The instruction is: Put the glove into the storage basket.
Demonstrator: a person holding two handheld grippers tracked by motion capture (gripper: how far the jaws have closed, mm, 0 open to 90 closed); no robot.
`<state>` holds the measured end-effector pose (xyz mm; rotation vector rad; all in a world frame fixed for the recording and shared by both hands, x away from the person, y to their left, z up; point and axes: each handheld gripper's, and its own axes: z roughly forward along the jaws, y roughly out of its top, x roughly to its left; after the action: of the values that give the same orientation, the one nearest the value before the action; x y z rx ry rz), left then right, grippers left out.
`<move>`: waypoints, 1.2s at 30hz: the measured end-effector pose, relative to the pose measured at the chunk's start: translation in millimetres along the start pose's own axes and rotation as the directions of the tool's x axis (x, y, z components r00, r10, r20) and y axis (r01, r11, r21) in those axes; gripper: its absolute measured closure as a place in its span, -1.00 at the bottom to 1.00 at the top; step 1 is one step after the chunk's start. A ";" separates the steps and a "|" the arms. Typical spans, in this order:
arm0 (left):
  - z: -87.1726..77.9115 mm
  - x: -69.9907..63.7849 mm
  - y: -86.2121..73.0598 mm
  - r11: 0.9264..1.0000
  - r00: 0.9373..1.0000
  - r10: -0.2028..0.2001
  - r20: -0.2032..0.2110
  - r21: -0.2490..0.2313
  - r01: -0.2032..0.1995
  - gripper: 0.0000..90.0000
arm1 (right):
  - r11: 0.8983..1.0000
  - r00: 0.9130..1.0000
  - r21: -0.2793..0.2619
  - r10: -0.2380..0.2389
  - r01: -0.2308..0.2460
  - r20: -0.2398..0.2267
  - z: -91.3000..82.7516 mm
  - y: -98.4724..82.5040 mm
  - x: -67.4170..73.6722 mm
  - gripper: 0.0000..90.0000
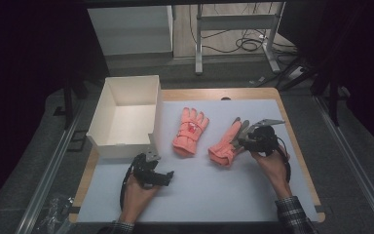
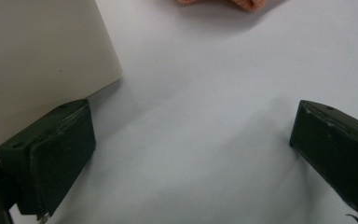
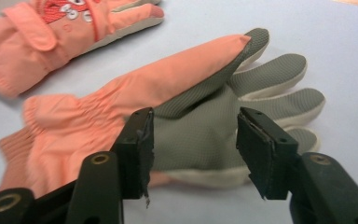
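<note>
Right gripper view: glove (image 3: 191, 130) lies between hand-held gripper (image 3: 193, 144) jaws.

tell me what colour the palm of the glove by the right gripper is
Grey, textured, with cream edging; the rest of the glove is salmon pink. The right gripper view shows it best.

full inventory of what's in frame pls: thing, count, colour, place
gloves: 2, salmon pink; one back up at mat centre, one grey palm up to its right
box: 1, white, open-topped, left rear of mat
mat: 1, white, covers the table
table: 1, wood, edge shows around mat
left gripper: 1, black, near the box's front corner, jaws open over bare mat
right gripper: 1, black, at the palm-up glove, jaws apart on either side of its palm, not pressing
hands: 2, left, right, plaid cuffs
</note>
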<state>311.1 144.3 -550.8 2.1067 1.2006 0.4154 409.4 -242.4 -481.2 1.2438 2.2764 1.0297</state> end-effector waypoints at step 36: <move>0.1 -0.1 0.0 1.000 1.000 0.000 0.001 0.001 0.000 -1.00 | 0.998 0.999 0.025 -0.050 0.051 -0.013 4.6 5.2 3.5 0.87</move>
<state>311.1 144.2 -550.8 2.1071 1.2006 0.4144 413.2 -235.7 -480.3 1.1866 2.3242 0.9967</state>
